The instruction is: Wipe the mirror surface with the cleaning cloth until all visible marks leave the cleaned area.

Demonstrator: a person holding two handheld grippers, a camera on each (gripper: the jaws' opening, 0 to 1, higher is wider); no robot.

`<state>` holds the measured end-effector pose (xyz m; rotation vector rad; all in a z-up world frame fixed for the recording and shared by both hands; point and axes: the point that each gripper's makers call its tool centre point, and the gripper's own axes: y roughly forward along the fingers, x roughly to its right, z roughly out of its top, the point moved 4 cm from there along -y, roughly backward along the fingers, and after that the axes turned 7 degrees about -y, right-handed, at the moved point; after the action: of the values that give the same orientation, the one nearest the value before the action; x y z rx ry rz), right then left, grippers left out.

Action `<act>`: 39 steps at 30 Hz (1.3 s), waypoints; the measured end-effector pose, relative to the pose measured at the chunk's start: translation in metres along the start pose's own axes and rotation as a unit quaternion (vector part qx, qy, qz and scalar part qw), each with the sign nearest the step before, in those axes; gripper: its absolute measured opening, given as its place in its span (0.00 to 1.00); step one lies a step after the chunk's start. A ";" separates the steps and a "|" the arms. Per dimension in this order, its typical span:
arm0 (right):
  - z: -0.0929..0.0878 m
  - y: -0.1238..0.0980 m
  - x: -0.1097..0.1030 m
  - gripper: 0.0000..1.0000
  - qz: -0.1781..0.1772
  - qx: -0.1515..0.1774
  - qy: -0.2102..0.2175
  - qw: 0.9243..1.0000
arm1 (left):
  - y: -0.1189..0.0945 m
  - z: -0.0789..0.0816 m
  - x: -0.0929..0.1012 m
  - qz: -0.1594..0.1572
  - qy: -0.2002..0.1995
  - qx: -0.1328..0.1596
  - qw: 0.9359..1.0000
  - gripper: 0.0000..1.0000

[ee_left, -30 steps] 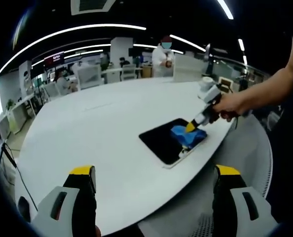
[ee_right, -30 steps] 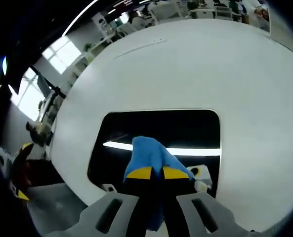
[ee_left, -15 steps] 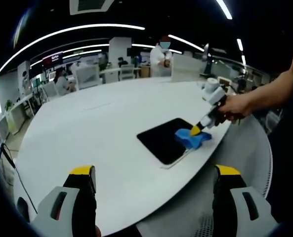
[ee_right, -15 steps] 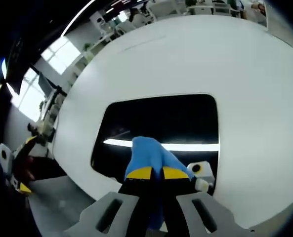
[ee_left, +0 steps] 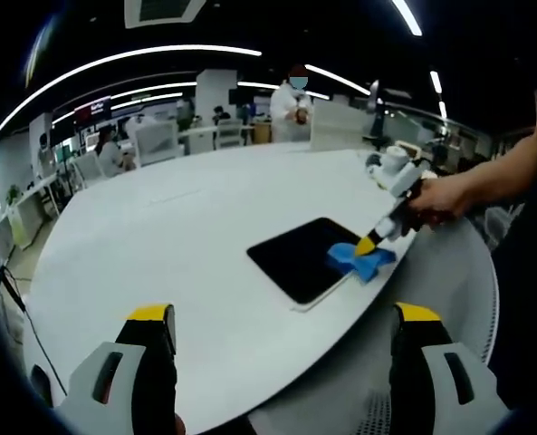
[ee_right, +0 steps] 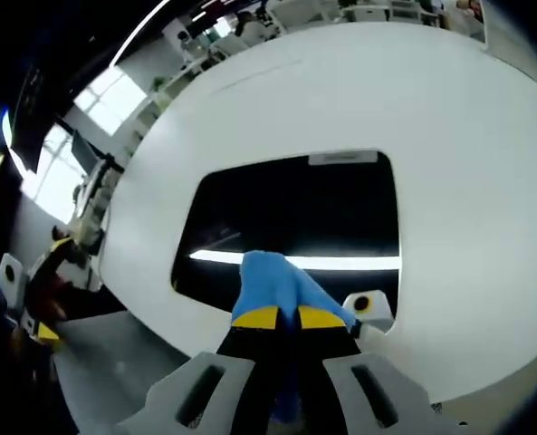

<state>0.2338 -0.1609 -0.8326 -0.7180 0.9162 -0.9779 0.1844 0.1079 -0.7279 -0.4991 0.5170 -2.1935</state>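
Jaws of right gripper (ee_right: 278, 318) pinch cleaning cloth (ee_right: 274, 282) on mirror (ee_right: 295, 227).

A glossy, reflective mirror (ee_right: 295, 217) is seen on a smooth matt white worktop (ee_right: 458, 163); the cloth (ee_right: 273, 285) looks soft.

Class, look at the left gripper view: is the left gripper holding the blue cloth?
No. The left gripper is open and empty; the right gripper holds the cloth on the mirror.
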 end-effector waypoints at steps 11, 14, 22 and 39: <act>-0.008 -0.002 -0.005 0.01 0.009 -0.011 0.016 1.000 | 0.000 0.000 0.000 0.000 -0.003 0.000 1.000 0.99; -0.009 -0.002 -0.006 0.01 0.003 -0.010 -0.004 1.000 | 0.001 0.000 -0.001 0.001 -0.003 0.000 1.000 0.99; -0.007 -0.004 -0.008 0.01 0.015 0.000 -0.002 1.000 | 0.004 0.002 0.000 0.000 -0.004 0.003 1.000 0.99; -0.009 -0.007 0.002 0.01 0.001 -0.011 -0.015 1.000 | 0.002 0.001 -0.001 0.007 -0.003 0.001 1.000 0.99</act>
<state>0.2236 -0.1665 -0.8312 -0.7478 0.9034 -0.9544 0.1868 0.1079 -0.7280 -0.5003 0.5124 -2.1785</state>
